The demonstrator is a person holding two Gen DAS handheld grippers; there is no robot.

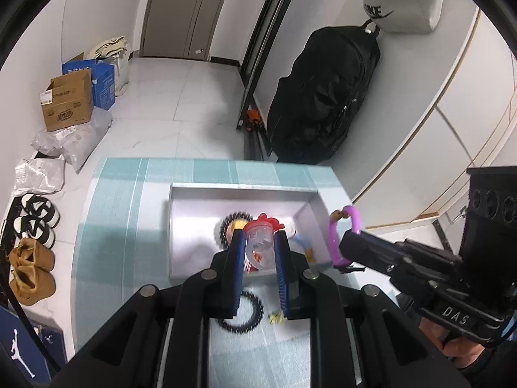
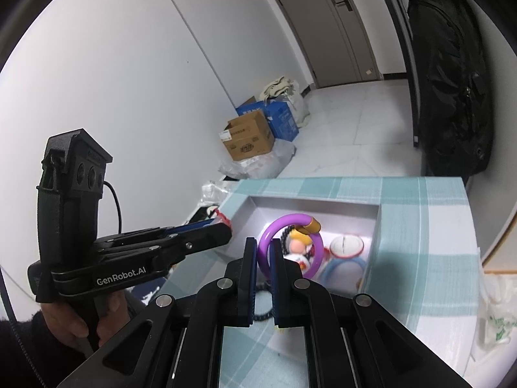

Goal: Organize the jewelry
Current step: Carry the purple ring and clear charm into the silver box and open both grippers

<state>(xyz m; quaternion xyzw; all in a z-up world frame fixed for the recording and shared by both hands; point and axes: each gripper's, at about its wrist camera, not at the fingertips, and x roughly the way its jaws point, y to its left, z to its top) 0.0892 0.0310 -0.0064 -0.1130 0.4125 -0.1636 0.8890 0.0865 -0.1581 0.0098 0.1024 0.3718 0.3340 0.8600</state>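
Purple bangle (image 2: 290, 245) upright above open white box (image 2: 323, 203) (trinkets inside); black beaded bracelet (image 1: 248, 313) on cloth.

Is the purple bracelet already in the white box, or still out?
Out: the right gripper holds the purple bracelet above the white box.

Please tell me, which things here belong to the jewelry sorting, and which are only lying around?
Job: purple bangle in right gripper; clear red-topped piece in left gripper; grey box; black beaded bracelet.
Lying about: cardboard box, shoes, black bag.

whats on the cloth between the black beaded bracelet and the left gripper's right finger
A small yellow charm beside the black beaded bracelet on the checked cloth; left wrist view.
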